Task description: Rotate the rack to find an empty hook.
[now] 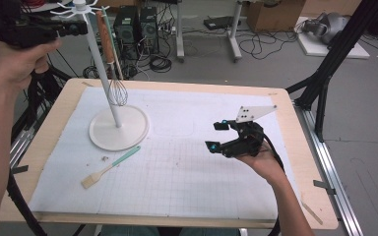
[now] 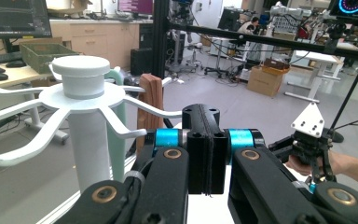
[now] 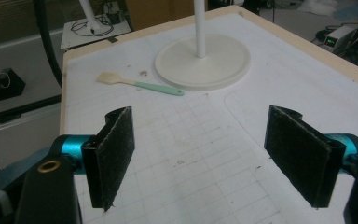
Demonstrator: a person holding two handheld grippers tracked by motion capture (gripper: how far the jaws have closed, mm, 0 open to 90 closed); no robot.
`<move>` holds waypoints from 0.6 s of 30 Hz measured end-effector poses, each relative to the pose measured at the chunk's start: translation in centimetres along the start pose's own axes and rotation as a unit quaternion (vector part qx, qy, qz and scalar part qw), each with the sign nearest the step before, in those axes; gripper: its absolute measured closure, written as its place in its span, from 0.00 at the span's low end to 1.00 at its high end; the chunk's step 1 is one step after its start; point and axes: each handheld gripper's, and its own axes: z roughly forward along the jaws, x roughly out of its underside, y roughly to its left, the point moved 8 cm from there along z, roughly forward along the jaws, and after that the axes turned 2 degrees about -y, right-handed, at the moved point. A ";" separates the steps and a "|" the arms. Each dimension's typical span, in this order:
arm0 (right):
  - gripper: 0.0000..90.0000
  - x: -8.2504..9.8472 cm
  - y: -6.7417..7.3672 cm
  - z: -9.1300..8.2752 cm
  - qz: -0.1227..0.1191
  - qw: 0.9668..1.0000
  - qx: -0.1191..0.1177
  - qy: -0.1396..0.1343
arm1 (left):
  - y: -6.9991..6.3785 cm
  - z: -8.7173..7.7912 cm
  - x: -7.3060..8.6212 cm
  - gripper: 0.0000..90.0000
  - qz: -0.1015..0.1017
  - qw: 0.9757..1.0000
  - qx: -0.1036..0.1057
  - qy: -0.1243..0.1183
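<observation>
A white utensil stand (image 1: 118, 129) rises from its round base at the left of the mat, with hook arms at its top (image 2: 81, 74). From the hooks hang a whisk (image 1: 117, 92) with a wooden handle (image 2: 150, 93) and a mint-handled utensil (image 2: 116, 140). A mint-handled spatula (image 1: 110, 167) lies flat on the mat in front of the base (image 3: 203, 60). My left gripper (image 1: 78, 27) is held high beside the stand's top, jaws shut with nothing between them (image 2: 205, 116). My right gripper (image 1: 216, 135) hovers over the mat's right half, open and empty (image 3: 207, 154).
The white gridded mat (image 1: 187, 167) covers a wooden tabletop (image 1: 305, 162). Black frame legs (image 1: 325, 73) stand at the right. Cables, computer boxes (image 1: 138, 24) and a cardboard box (image 1: 273, 14) lie on the floor beyond the table's far edge.
</observation>
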 end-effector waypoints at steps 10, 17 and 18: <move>0.26 0.0 0.0 -0.1 -0.001 1.000 0.002 -0.002 | 0.1 0.4 0.2 0.99 0.000 1.000 -0.004 0.004; 0.26 -0.1 0.0 -0.2 0.000 1.000 0.005 -0.003 | -0.1 -0.3 0.1 0.98 0.004 1.000 -0.007 0.005; 0.26 0.0 -0.1 -0.3 -0.002 1.000 0.006 -0.003 | -0.3 -0.4 0.0 0.98 0.004 1.000 -0.006 0.004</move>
